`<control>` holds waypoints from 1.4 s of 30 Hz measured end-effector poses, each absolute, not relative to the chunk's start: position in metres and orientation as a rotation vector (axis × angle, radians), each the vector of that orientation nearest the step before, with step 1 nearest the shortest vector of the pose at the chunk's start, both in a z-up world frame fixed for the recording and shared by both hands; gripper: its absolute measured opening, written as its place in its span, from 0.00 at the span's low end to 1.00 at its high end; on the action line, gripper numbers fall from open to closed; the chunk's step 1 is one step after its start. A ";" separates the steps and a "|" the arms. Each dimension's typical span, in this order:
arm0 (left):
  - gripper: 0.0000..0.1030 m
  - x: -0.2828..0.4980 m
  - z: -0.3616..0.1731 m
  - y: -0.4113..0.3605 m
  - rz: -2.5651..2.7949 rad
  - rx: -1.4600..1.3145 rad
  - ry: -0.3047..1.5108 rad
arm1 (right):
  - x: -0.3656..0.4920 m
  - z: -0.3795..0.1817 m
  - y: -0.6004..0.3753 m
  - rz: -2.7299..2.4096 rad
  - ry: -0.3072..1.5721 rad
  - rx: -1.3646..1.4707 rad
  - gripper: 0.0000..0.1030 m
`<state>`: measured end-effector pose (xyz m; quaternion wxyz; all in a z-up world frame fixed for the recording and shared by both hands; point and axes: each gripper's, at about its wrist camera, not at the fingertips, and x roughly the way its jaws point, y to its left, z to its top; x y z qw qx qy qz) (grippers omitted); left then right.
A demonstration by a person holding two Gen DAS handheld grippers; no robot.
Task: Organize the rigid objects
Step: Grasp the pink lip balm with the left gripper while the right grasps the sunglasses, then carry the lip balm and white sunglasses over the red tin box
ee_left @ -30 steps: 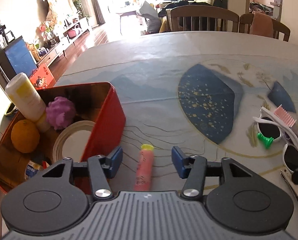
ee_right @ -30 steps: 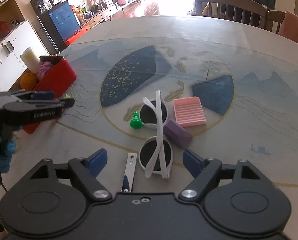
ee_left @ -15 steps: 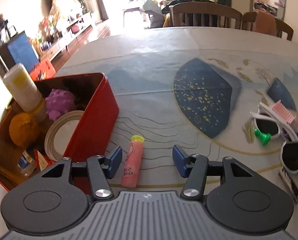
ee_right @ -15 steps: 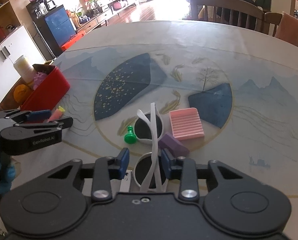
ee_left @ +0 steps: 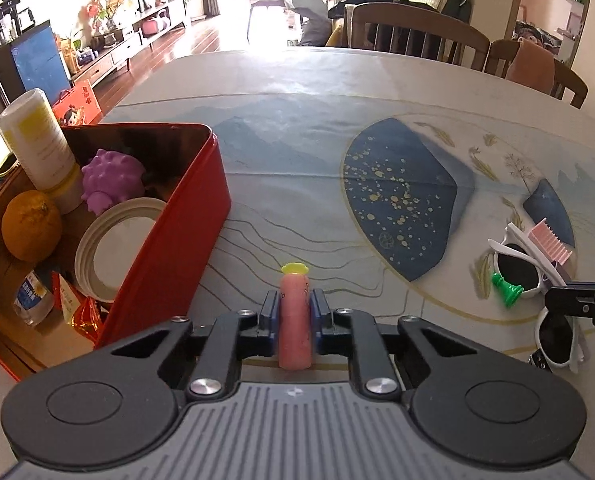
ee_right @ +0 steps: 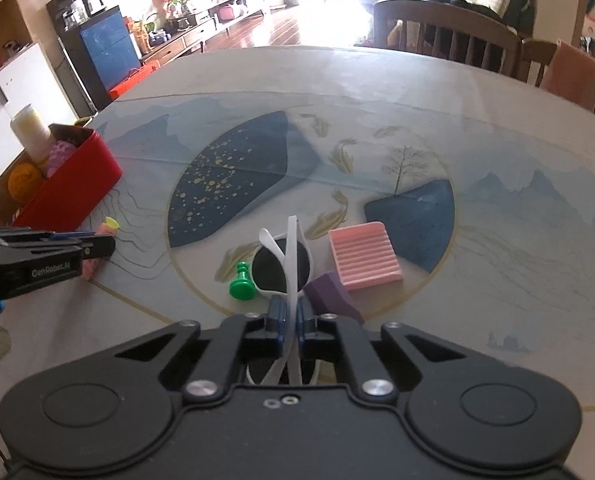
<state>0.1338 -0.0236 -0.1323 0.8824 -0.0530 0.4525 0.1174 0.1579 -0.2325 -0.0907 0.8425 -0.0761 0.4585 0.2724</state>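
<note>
Both sets of jaws have closed within the last second: the left gripper (ee_left: pixel 293 310) now clamps the pink tube (ee_left: pixel 295 320) lying on the table (ee_left: pixel 297 152) beside the red bin (ee_left: pixel 169 264), while the right gripper (ee_right: pixel 292 316) pinches the white sunglasses (ee_right: pixel 285 264) by their folded arms. Each should lift straight up before swinging binward. "GenRobot.AI" marks the left tool.

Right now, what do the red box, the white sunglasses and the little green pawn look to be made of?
Red box: probably painted metal, a tin; its thin wall is glossy outside and its inside mirrors the contents.
White sunglasses: likely moulded plastic, with a smooth, glossy white frame and flat dark lenses.
Green pawn: probably plastic; uniform bright colour with a slight sheen.
</note>
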 end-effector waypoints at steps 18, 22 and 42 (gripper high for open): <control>0.15 0.107 -0.099 -0.020 0.227 -0.146 0.934 | 0.125 -0.041 -0.251 0.580 0.832 -0.071 0.05; 0.15 0.100 -0.085 -0.017 0.213 -0.171 0.924 | 0.116 -0.029 -0.250 0.585 0.805 -0.056 0.05; 0.15 0.070 -0.041 0.044 0.227 -0.193 0.857 | 0.093 0.007 -0.171 0.672 0.717 -0.037 0.05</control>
